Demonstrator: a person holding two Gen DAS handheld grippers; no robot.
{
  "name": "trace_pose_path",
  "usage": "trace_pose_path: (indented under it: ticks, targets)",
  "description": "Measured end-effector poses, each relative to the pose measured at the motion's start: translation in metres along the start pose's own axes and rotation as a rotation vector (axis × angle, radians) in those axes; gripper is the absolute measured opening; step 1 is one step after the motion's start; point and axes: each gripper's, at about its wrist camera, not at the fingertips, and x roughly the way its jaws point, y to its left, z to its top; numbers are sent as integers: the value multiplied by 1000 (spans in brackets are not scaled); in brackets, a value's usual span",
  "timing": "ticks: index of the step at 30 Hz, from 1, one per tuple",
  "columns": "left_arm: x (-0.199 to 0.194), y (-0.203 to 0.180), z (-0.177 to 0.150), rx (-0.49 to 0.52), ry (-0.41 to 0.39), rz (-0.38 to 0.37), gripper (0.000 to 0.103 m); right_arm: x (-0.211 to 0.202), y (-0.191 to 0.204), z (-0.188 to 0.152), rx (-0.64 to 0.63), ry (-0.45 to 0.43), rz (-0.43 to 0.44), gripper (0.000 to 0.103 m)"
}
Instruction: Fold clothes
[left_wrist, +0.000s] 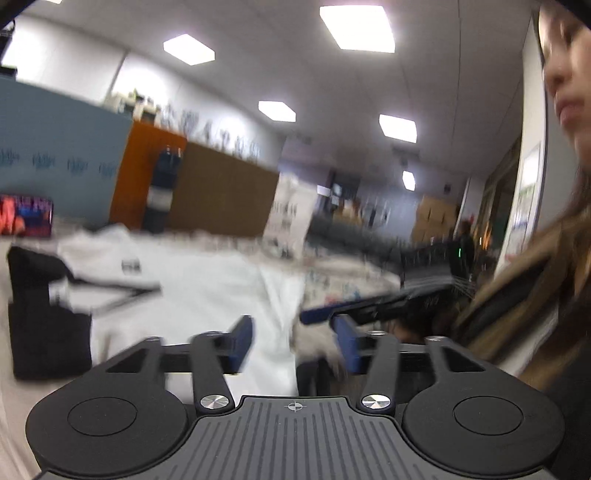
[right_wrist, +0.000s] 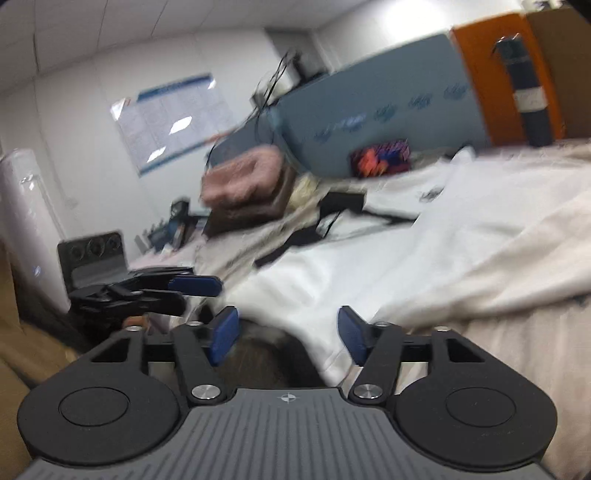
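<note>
A white garment with black trim (left_wrist: 207, 291) lies spread on the table; it also shows in the right wrist view (right_wrist: 424, 251). My left gripper (left_wrist: 295, 341) is open, its blue pads wide apart, at the garment's near edge, holding nothing. My right gripper (right_wrist: 288, 334) is open and empty, at the garment's near hem. The left gripper shows in the right wrist view (right_wrist: 162, 291) at the left, beside the table edge. Both views are motion-blurred.
A person (left_wrist: 546, 258) stands close at the right of the left wrist view. A folded pink and brown pile (right_wrist: 247, 188) sits at the table's far end. A blue partition (right_wrist: 369, 122), an orange board (right_wrist: 495, 74) and a dark bottle (right_wrist: 528, 96) stand behind.
</note>
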Motion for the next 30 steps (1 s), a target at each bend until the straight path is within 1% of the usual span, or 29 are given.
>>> trace_pose_path:
  ticks: [1, 2, 3, 5, 6, 7, 8, 9, 10, 11, 12, 13, 14, 15, 16, 17, 18, 20, 21, 26, 30]
  targets:
    - [6, 5, 4, -8, -25, 12, 68, -4, -4, 6, 14, -38, -60, 61]
    - [12, 9, 8, -17, -49, 24, 71, -6, -10, 13, 33, -78, -135, 66]
    - [19, 13, 12, -25, -72, 36, 73, -7, -17, 20, 58, -117, -215, 68]
    - [38, 20, 16, -33, -79, 68, 76, -1, -31, 32, 124, -176, -390, 68]
    - [47, 22, 18, -25, -77, 85, 77, 4, -38, 38, 152, -184, -471, 68]
    - [57, 26, 18, -18, -72, 101, 77, 12, -44, 43, 173, -176, -538, 68]
    - [67, 29, 18, -19, -59, 117, 81, 20, -49, 48, 190, -160, -594, 68]
    - [74, 32, 17, -26, -45, 133, 83, 28, -54, 51, 207, -135, -644, 68]
    - [79, 36, 14, -35, -33, 146, 84, 36, -59, 53, 227, -105, -694, 68]
    - [80, 38, 12, -44, -17, 154, 84, 44, -63, 55, 243, -68, -745, 66]
    - [82, 41, 9, -52, -1, 162, 84, 51, -66, 55, 246, -30, -792, 62]
    - [83, 43, 7, -61, 16, 171, 84, 55, -68, 53, 240, -2, -823, 60]
    - [85, 46, 4, -70, 32, 179, 84, 58, -68, 51, 228, 15, -841, 55]
    - [86, 49, 1, -79, 48, 187, 84, 58, -67, 50, 216, 22, -856, 49]
    - [88, 51, -1, -88, 65, 195, 84, 58, -66, 48, 205, 23, -873, 44]
    - [89, 54, -3, -96, 78, 200, 84, 56, -64, 48, 201, 20, -884, 32]
    - [88, 54, -4, -98, 76, 188, 84, 53, -63, 48, 211, 13, -880, 19]
    - [86, 54, -4, -95, 67, 184, 85, 42, -62, 45, 237, -8, -847, 8]
    - [86, 53, -4, -95, 64, 181, 85, 35, -58, 44, 240, -26, -839, 5]
    - [85, 53, -4, -96, 66, 179, 87, -4, -28, 36, 213, -142, -843, 4]
    - [84, 52, -3, -93, 69, 183, 87, -37, -3, 19, 198, -196, -869, 4]
